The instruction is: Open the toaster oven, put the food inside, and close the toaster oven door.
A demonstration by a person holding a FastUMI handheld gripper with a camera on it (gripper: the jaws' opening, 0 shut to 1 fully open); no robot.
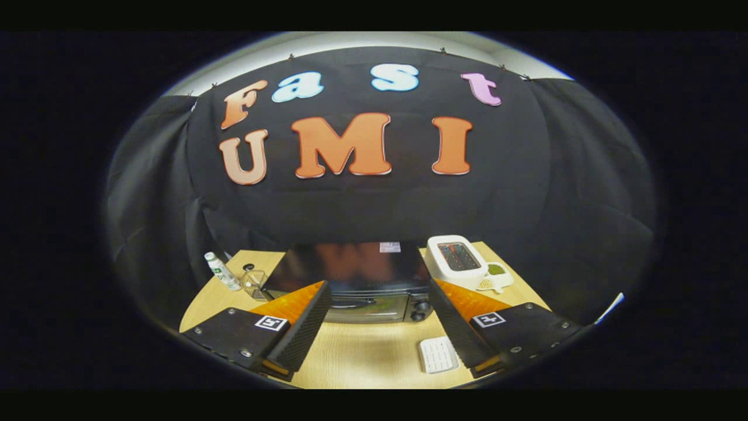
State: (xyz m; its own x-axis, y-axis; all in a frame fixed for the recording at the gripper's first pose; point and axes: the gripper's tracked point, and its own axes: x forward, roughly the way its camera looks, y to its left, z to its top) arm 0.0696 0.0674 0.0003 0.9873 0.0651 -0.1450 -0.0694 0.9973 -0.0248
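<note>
Jaws stood wide apart and held nothing, poised above the tabletop [362, 351] in front of the shut toaster oven [356, 280].

From where I stood, the gripper [374, 333] hung short of the oven, whose door [365, 307] sat closed between the fingers and beyond them; a white waffle-like piece of food [438, 354] lay on the tabletop just beside the right finger, outside the oven; so the food was not inside, and opening, loading and closing all seemed left to do; a white toaster [457, 259], a small dish [495, 276] and a bottle [221, 271] flanked the oven.
</note>
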